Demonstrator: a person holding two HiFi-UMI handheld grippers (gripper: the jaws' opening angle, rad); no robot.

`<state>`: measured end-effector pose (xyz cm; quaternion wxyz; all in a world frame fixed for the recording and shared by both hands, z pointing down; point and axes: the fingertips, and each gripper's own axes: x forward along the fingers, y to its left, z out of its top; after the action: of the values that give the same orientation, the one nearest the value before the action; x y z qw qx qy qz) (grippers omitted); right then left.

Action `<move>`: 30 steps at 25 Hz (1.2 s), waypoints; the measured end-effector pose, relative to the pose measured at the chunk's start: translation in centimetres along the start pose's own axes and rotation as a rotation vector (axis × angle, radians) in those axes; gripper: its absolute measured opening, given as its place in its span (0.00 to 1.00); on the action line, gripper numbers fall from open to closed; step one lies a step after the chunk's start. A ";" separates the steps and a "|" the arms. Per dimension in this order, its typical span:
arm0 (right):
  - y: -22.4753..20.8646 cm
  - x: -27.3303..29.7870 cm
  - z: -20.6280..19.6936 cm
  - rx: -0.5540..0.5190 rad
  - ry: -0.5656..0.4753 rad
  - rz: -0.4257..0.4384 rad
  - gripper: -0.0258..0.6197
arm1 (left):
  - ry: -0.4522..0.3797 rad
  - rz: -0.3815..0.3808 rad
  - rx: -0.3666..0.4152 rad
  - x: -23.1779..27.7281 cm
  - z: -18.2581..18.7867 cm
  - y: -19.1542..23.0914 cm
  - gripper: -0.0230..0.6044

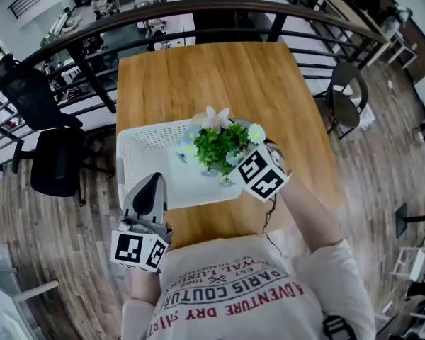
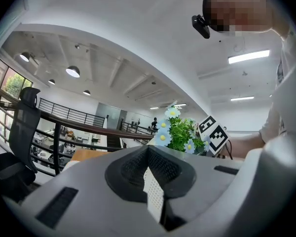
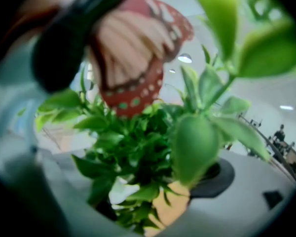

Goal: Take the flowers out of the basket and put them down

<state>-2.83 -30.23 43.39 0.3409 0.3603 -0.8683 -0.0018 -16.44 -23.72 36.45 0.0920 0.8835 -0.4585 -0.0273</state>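
Right gripper (image 1: pixel 235 163): clamped low on the flowers (image 1: pixel 218 142); leaves fill the space between its jaws.
Flowers: at your right gripper's tip, above the right side of the basket (image 1: pixel 138 142) and well to the right of your left gripper (image 1: pixel 151 190).
Left gripper: jaws pressed together on nothing, pointed upward.
Handling: probably light, artificial and springy. The petals and butterfly (image 3: pixel 133 63) could bend or snag, so grip the stems, not the blooms.
Writing: your shirt (image 1: pixel 234 296) reads, upside down, "PARIS COUTURE" and "ADVENTURE". No label shows on the basket.
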 end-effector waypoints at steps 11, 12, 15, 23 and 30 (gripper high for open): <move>-6.0 -7.1 -10.6 0.005 0.008 0.029 0.78 | 0.028 -0.010 -0.001 7.2 -4.9 -12.8 0.07; -6.3 -7.5 -12.3 0.011 0.023 0.042 0.78 | 0.033 -0.007 -0.001 7.7 -5.4 -13.9 0.07; -6.3 -7.7 -17.0 0.028 0.074 0.079 0.78 | 0.060 -0.003 0.005 8.6 -6.9 -16.4 0.07; -4.9 -4.5 -27.7 0.073 0.190 0.190 0.78 | 0.148 0.046 0.003 9.9 -11.6 -19.1 0.07; -3.0 -1.2 -34.4 0.048 0.290 0.261 0.78 | 0.225 0.079 -0.026 9.9 -15.3 -20.0 0.07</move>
<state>20.04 -23.41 68.32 0.4510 0.2493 -0.8493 0.1151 7.36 -18.42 48.04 0.1555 0.8609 -0.4794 0.0699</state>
